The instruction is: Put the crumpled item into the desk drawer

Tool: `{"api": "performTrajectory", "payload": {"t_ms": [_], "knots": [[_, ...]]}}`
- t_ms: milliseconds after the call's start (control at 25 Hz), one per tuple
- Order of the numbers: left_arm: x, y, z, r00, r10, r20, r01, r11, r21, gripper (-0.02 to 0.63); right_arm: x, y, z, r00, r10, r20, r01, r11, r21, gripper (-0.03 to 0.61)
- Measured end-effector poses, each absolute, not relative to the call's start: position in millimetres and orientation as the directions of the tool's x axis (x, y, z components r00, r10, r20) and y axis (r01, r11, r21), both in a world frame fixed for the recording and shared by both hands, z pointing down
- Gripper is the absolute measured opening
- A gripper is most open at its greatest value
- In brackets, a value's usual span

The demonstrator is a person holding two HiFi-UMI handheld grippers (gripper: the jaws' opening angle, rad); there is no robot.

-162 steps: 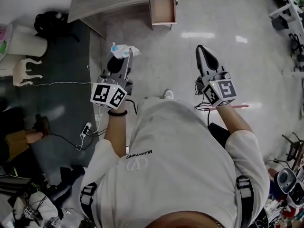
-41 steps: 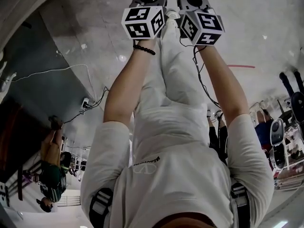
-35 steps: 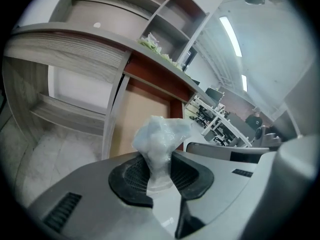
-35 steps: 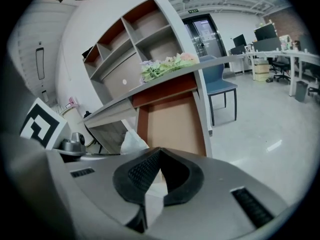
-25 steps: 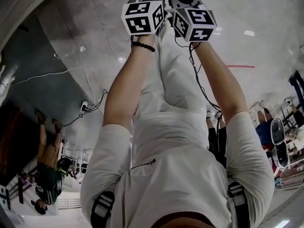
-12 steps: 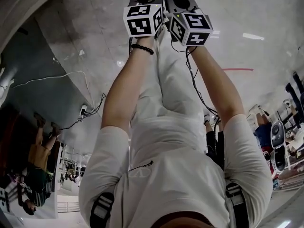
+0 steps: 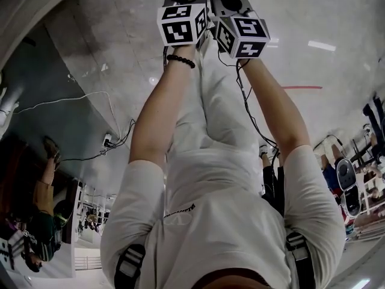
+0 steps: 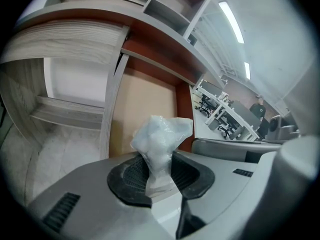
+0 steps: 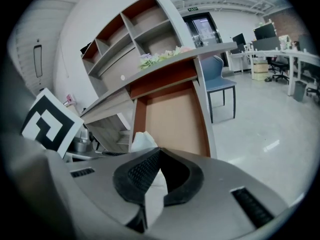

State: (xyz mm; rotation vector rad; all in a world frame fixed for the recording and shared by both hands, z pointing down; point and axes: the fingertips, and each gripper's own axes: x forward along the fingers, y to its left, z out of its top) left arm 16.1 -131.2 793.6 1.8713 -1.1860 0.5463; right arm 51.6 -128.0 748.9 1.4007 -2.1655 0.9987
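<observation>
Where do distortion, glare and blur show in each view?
Head view: bright glare streaks on the glossy floor, and the edges bend. Left gripper view: strong fisheye curves the desk, the corners are dark, and the crumpled plastic item is sharp. Right gripper view: dark vignette, drawer sharp.

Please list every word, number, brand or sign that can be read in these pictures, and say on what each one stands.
Nothing can be read with certainty.
Print on the white shirt: a line of letters and a logo, too small to read.
Green sign above the far doorway: too small to read.
Marker cubes: only black-and-white square patterns, no letters.
</observation>
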Motion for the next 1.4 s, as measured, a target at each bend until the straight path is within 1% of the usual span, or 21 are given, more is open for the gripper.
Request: {"api": "performTrajectory", "payload": {"t_ms": [320,600,800,880,1320,1400], "knots": [[20,-129,794,0.473,-0.507,0.721,-0.879,-0.209,0.429,0.122,62,-130,751,-0.389,-0.65,0.652,-0.92,0.234,-0.316,-0.002],[15,-131,799,0.466,-0.502,0.728,-0.883,-0.213,0.419,0.149,64,-133,752,-0.383,-0.651,0.656,-0.922,0.225,-0.315,-0.002],[14,-131,799,0.467,-0.503,0.727,-0.883,-0.213,0.419,0.157,64,-132,754,-0.379,-0.648,0.66,-0.923,0.218,-0.316,-0.002],[14,-130,800,0.467,-0.5,0.729,-0.882,-0.209,0.422,0.178,65,-131,754,-0.379,-0.648,0.66,-0.923,0.218,-0.316,-0.002],[7,-128,786,0.466,-0.503,0.728,-0.883,-0.206,0.422,0.178,73,-123,739,-0.374,-0.652,0.659,-0.925,0.209,-0.318,-0.002],[4,-130,780,0.465,-0.507,0.726,-0.882,-0.197,0.427,0.16,72,-127,732,-0.371,-0.659,0.655,-0.926,0.205,-0.318,-0.002]]}}
